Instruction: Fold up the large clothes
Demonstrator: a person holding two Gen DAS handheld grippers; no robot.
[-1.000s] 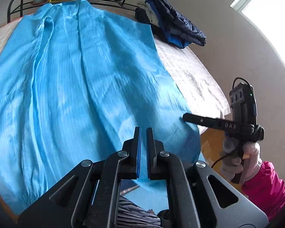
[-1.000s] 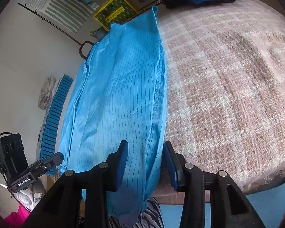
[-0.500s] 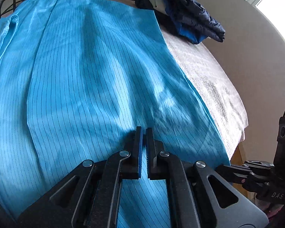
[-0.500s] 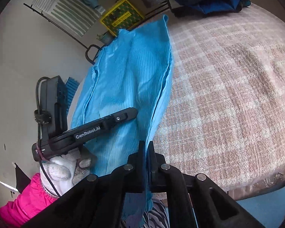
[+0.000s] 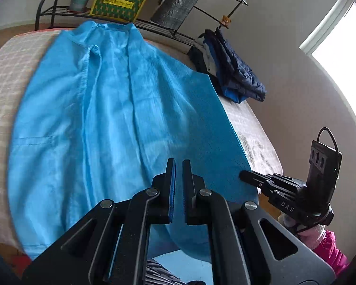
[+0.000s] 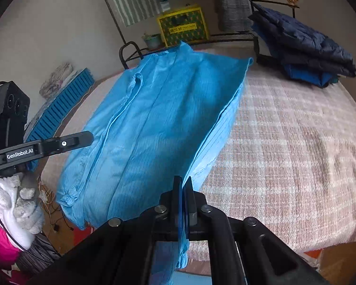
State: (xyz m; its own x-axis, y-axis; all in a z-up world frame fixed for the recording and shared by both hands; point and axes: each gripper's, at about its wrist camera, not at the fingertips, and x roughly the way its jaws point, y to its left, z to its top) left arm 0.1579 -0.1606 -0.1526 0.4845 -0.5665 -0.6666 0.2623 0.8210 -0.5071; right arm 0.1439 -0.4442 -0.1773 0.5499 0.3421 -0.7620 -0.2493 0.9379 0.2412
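A light-blue pinstriped coat (image 6: 149, 128) lies lengthwise on the bed (image 6: 296, 147) — both grippers, left (image 5: 178, 166) and right (image 6: 183, 185), have jaws clamped on its near hem; lift evenly, carrying it toward the collar.

There are two grippers, the left gripper (image 5: 179, 166) and the right gripper (image 6: 182, 185), one blue garment (image 5: 121, 118), one bed (image 6: 296, 147), one folded dark jacket (image 6: 301, 45), one yellow box (image 6: 184, 27) and one potted plant (image 5: 79, 0).
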